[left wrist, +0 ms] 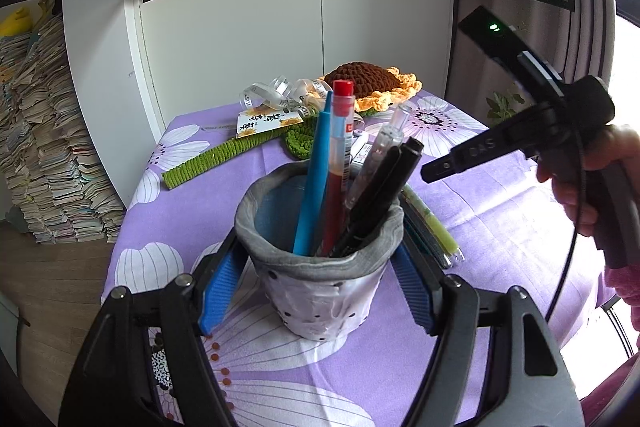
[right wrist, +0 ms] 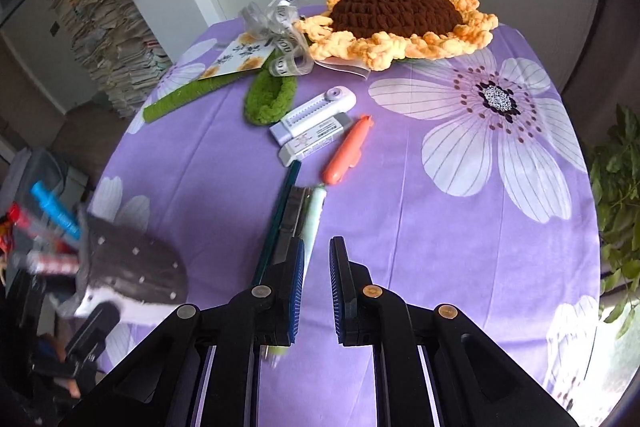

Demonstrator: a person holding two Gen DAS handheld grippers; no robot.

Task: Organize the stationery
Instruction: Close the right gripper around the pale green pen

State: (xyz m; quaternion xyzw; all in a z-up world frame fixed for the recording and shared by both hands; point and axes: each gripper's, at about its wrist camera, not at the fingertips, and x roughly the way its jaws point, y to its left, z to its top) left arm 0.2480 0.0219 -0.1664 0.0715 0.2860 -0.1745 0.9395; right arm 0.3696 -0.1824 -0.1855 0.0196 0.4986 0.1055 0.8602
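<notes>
My left gripper (left wrist: pixel 316 291) is shut on a grey-rimmed white pen pot (left wrist: pixel 320 283), one blue pad on each side. The pot holds a blue pen (left wrist: pixel 316 179), a red pen (left wrist: pixel 338 163), a clear pen and black markers (left wrist: pixel 380 195). The pot also shows blurred at the left of the right wrist view (right wrist: pixel 132 267). My right gripper (right wrist: pixel 316 259) is open and empty, hovering just above and right of loose pens (right wrist: pixel 296 219) lying on the purple cloth. Beyond them lie an orange pen (right wrist: pixel 348 151), a white eraser (right wrist: pixel 316 143) and a white correction tape (right wrist: pixel 316 111).
A crocheted sunflower (right wrist: pixel 400 23) with green stem (right wrist: pixel 188 95) and ribbon (right wrist: pixel 280 27) lies at the table's far side. The purple flowered tablecloth (right wrist: pixel 440 227) covers the table. White cabinets and stacked books (left wrist: pixel 52 147) stand behind. A plant (right wrist: pixel 616 187) is at right.
</notes>
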